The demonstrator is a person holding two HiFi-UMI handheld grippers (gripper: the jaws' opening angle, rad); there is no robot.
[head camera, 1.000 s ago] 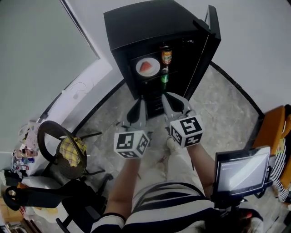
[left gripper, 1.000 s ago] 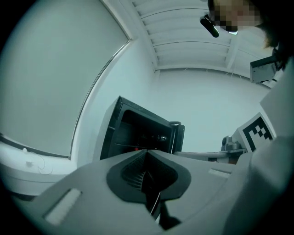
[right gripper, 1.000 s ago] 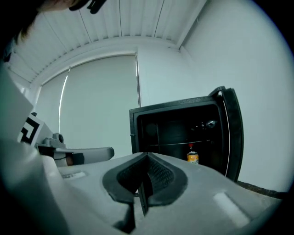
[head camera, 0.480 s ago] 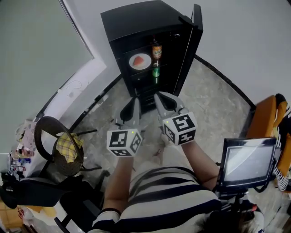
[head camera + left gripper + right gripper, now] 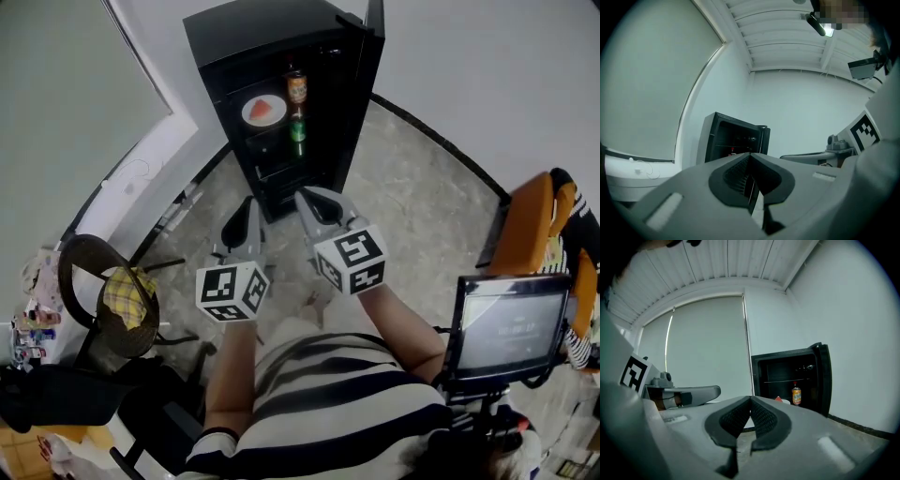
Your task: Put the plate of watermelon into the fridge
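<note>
The plate of watermelon [image 5: 264,110] lies on a shelf inside the open black fridge [image 5: 253,37], beside an orange can [image 5: 297,89] and above a green bottle [image 5: 298,136]. Both grippers hang side by side in front of the fridge, well short of it. My left gripper [image 5: 246,211] is shut and holds nothing; its jaws [image 5: 750,154] meet in the left gripper view. My right gripper [image 5: 312,202] is shut and empty as well [image 5: 750,399]. Past its jaws the right gripper view shows the can [image 5: 796,396] and a bit of red watermelon [image 5: 778,399].
The fridge door [image 5: 372,37] stands open on the right side. A chair with a yellow cloth [image 5: 128,305] is at the left, a monitor [image 5: 502,328] at the right, an orange chair [image 5: 527,225] behind it. A white ledge [image 5: 141,183] runs along the left wall.
Both grippers have drawn back from the fridge and sit lower and further left in the head view. The fridge now looks further away. Both stay shut.
</note>
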